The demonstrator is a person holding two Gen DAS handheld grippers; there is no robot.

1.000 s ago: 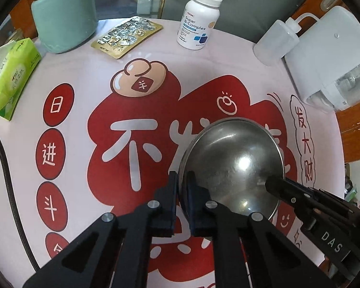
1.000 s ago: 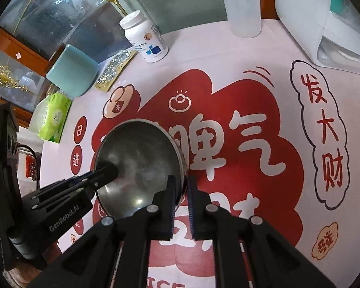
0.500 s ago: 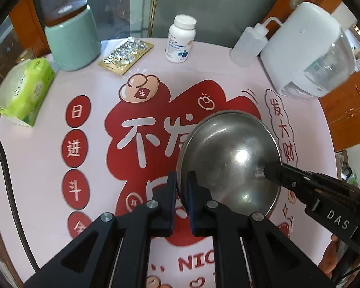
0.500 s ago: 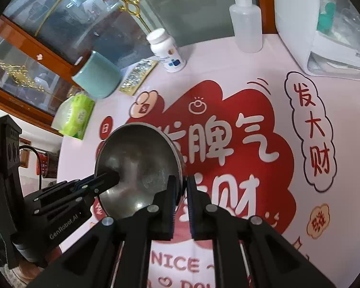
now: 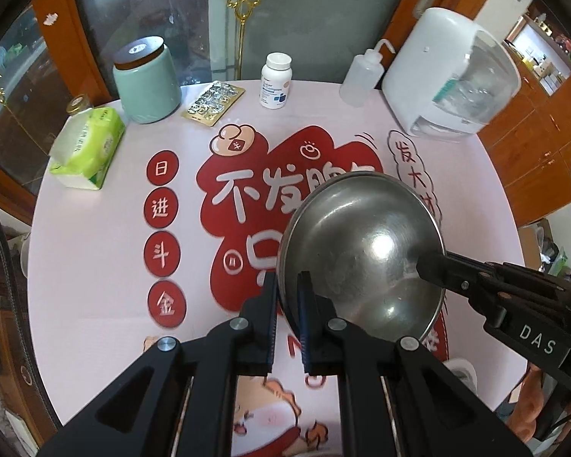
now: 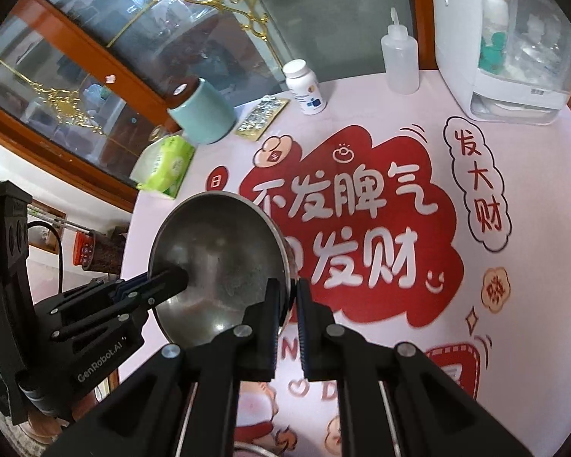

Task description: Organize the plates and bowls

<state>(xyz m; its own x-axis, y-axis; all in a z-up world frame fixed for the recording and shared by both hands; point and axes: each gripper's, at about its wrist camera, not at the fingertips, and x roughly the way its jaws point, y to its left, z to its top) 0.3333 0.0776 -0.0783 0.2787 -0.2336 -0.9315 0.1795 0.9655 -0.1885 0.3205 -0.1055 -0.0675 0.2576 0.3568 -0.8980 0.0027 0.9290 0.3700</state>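
Note:
A shiny steel bowl (image 5: 361, 251) hangs well above the round table, held from two sides. My left gripper (image 5: 287, 285) is shut on the bowl's left rim, the rim pinched between its pads. My right gripper (image 6: 288, 293) is shut on the opposite rim of the same steel bowl (image 6: 217, 262). In the left wrist view the right gripper (image 5: 426, 261) reaches in from the right, one finger inside the bowl. The left gripper (image 6: 179, 280) shows likewise at the left of the right wrist view. The bowl looks empty.
On the pink and red table mat (image 5: 95, 266), along the far edge, stand a mint jar (image 5: 146, 83), a blister pack (image 5: 213, 103), a pill bottle (image 5: 275, 80), a squeeze bottle (image 5: 361, 78) and a white appliance (image 5: 449, 76). A green tissue pack (image 5: 87, 148) lies far left.
Both grippers have risen with the bowl between them. The table has dropped away, and far more of it and the cabinet behind shows now.

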